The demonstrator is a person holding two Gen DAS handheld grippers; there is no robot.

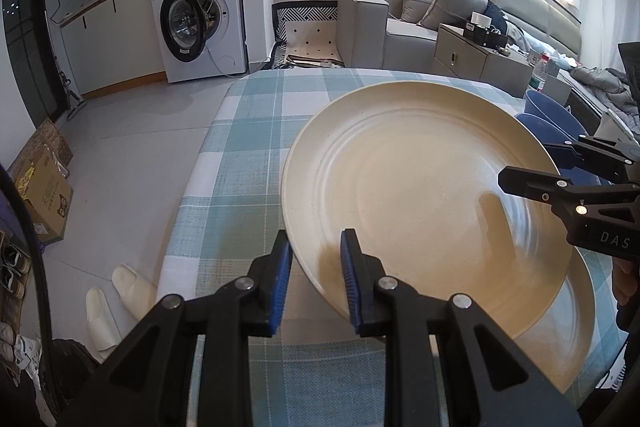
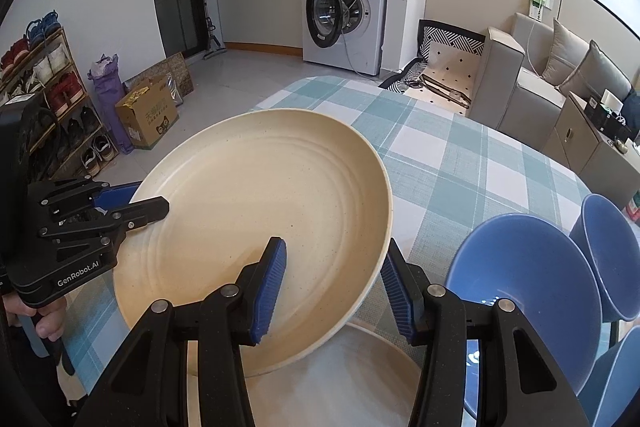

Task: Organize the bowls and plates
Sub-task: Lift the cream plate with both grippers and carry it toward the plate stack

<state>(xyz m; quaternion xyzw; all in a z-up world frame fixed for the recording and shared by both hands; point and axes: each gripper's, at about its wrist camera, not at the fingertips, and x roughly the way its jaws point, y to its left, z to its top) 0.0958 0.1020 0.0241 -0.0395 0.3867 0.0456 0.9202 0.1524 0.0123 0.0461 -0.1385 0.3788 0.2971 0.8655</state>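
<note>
**While tilted between two grippers: cream plate above the checked table**

Largest first: room with white washing machine (image 2: 345,17) under a kitchen counter, grey sofa (image 1: 404,23) at right, grey tiled floor. Next, table under a teal-and-white plaid cloth (image 1: 256,155).

Upper cream plate (image 1: 416,195), raised at a slant, near edge over a lower cream plate (image 1: 576,343) lying flat on the cloth. Blue bowls (image 2: 532,291) just beside the plates, on the right side.

Left gripper (image 1: 316,283) reaching forward and level, fingers apart, straddling the upper plate's rim, one blue pad (image 1: 282,279) outside and one inside; contact with the rim not resolvable. Right gripper (image 2: 334,287) posed likewise on the opposite rim, fingers wider apart, pads clear of the rim.

Seen from the right wrist only: shoe rack (image 2: 44,95), cardboard box (image 2: 148,119), purple bag. Seen from the left wrist only: white slippers (image 1: 116,303) on the floor.
</note>
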